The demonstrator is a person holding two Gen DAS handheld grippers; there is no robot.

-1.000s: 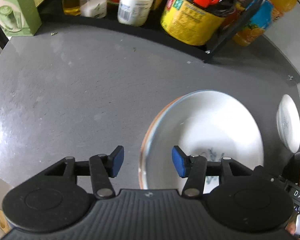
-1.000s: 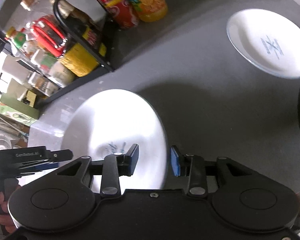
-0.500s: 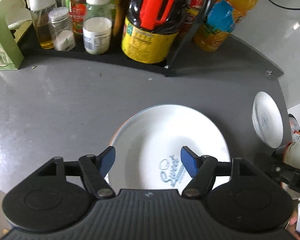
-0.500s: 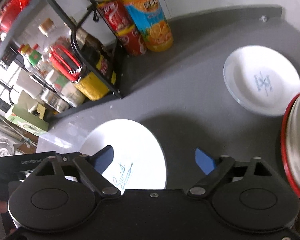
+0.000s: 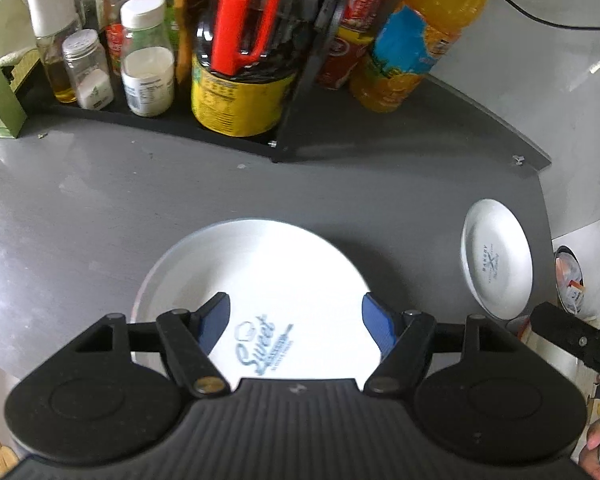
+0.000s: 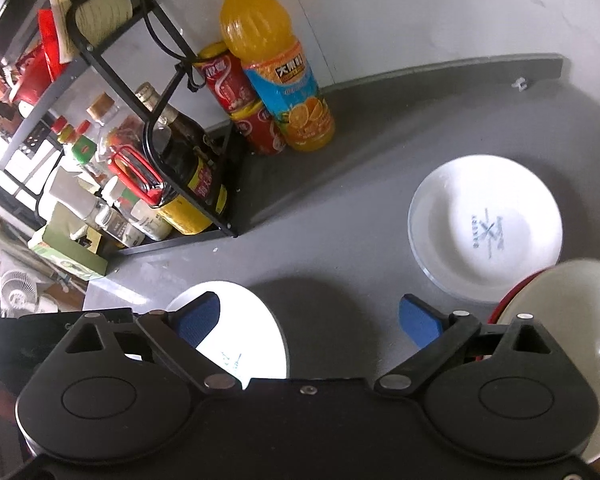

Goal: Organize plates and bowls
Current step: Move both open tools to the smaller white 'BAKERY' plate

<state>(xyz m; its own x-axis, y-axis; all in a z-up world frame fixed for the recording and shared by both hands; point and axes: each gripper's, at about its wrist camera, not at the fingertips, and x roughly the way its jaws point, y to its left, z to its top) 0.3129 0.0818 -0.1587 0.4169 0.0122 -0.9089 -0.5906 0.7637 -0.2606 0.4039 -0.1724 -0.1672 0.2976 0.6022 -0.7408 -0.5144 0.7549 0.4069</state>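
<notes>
A large round white plate [image 5: 268,276] with blue script reading "Sweet" near its centre lay flat on the grey table [image 5: 80,208], directly beneath the left gripper [image 5: 296,318]. That gripper's jaws were spread wide, the blue pads hovering above the plate's near half and pinching nothing. A second, smaller white plate [image 6: 486,226] with a raised rim and a blue printed mark at its centre lay flat on the table well apart to the right of the first. The right gripper [image 6: 312,318] hung over the bare table between the two plates, its jaws likewise spread wide and empty. At the right edge of the right wrist view stood one white bowl with a red outer wall [image 6: 560,312], partly hidden behind the gripper body, just beside the smaller plate; whether the two touched could not be told. Count of tableware: two plates, one bowl. At the back of the table stood a black wire rack [image 6: 168,76] holding one dark sauce bottle with a yellow label and red handle [image 5: 240,60], one white-capped jar of white powder [image 5: 148,60] and several further condiment bottles, not countable. Beside the rack stood one orange drink bottle with a blue label [image 6: 280,76] and two red cans stacked [image 6: 240,100].
</notes>
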